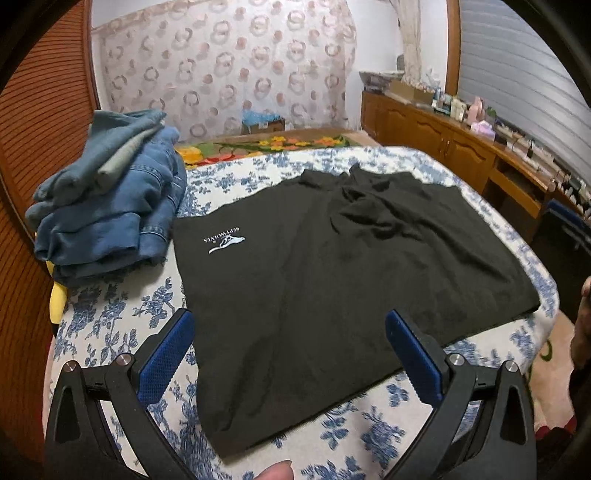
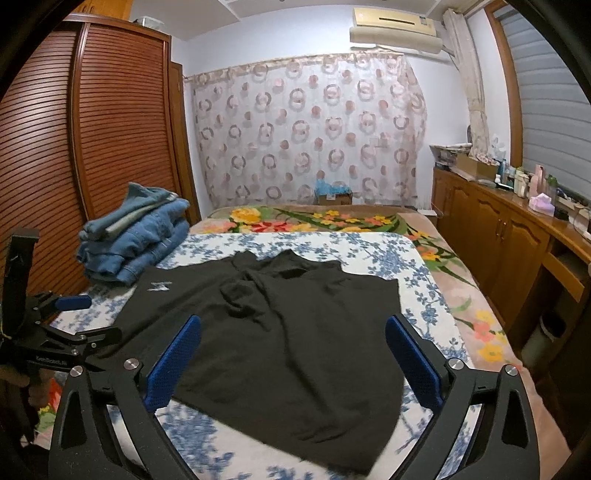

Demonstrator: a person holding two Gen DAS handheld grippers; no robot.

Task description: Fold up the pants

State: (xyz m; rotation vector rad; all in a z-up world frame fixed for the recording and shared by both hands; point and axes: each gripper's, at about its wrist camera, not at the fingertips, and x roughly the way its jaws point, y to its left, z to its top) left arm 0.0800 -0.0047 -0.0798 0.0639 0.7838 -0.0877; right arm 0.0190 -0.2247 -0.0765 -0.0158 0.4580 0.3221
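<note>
We see the black cloth pants with a white logo (image 1: 332,280) spread flat on the blue-flowered white bed cover (image 1: 122,314). Our left gripper (image 1: 290,350) and right gripper (image 2: 293,354) hover above them, blue pads wide apart, holding nothing. Far left lies a stack of folded blue denim (image 1: 110,206); wooden cabinets (image 2: 491,236) stand right.

A home bedroom. Bed (image 2: 461,306) with a flowered blanket filling the middle, blue-and-white floral cloth (image 2: 332,243) spread over it. Louvred wooden wardrobe (image 2: 92,147) at nine o'clock, circle-patterned curtain (image 2: 306,129) at twelve, wall air conditioner (image 2: 395,29) at one. Low wooden cabinet (image 2: 498,229) at three, topped with bottles and boxes. Folded denim stack (image 2: 136,240) at ten.
</note>
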